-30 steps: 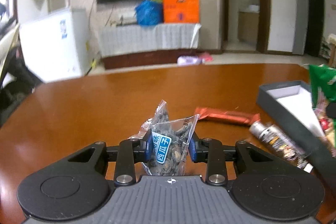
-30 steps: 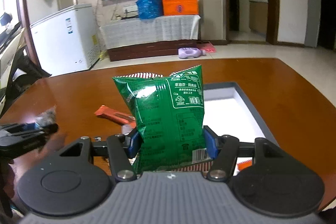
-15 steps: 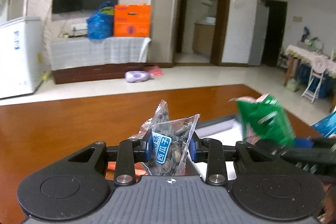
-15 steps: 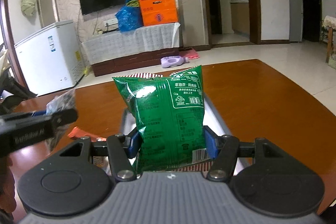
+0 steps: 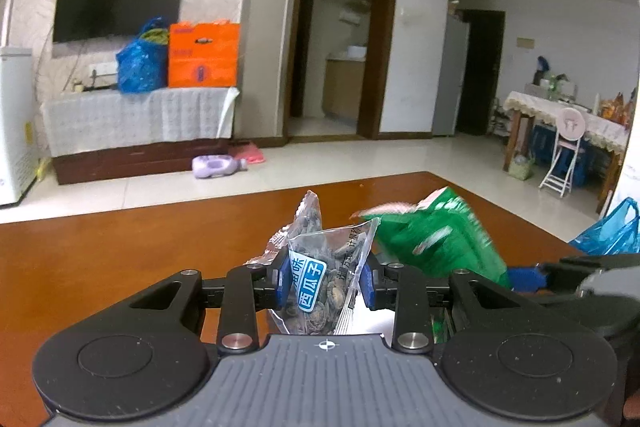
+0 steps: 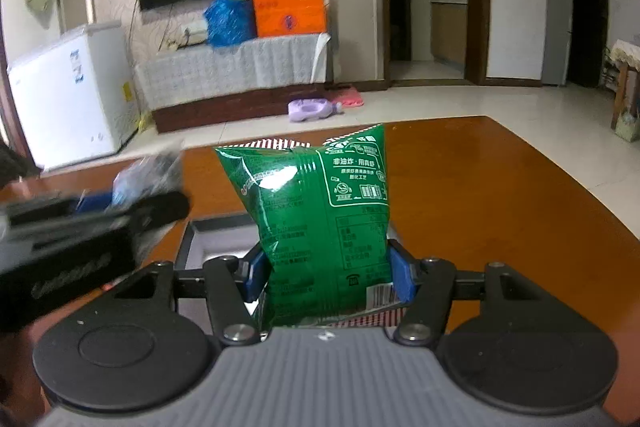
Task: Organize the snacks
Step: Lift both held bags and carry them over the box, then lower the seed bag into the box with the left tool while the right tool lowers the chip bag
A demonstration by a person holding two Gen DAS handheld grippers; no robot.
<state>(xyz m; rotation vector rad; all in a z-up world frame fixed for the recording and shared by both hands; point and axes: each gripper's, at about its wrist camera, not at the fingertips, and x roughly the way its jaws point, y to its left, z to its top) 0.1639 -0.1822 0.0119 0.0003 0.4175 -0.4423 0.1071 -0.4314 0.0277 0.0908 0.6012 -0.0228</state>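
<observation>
The clear crinkly packet of dark melon seeds (image 5: 320, 279) sits clamped in the left gripper (image 5: 325, 285), now swung over beside the glossy green snack bag (image 6: 324, 227) pinched by the right gripper (image 6: 326, 273). Both have converged above the dark grey open box (image 6: 208, 231) on the brown wooden desk (image 6: 480, 187), likely ready for dropping in.

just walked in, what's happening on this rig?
A person is sorting snacks at a wooden table with a handheld claw in each hand. The left claw is shut on a clear packet of watermelon seeds; the right claw is shut on a green snack bag. Both are held side by side above a dark box with a white interior, neither packet dropped in yet.
</observation>
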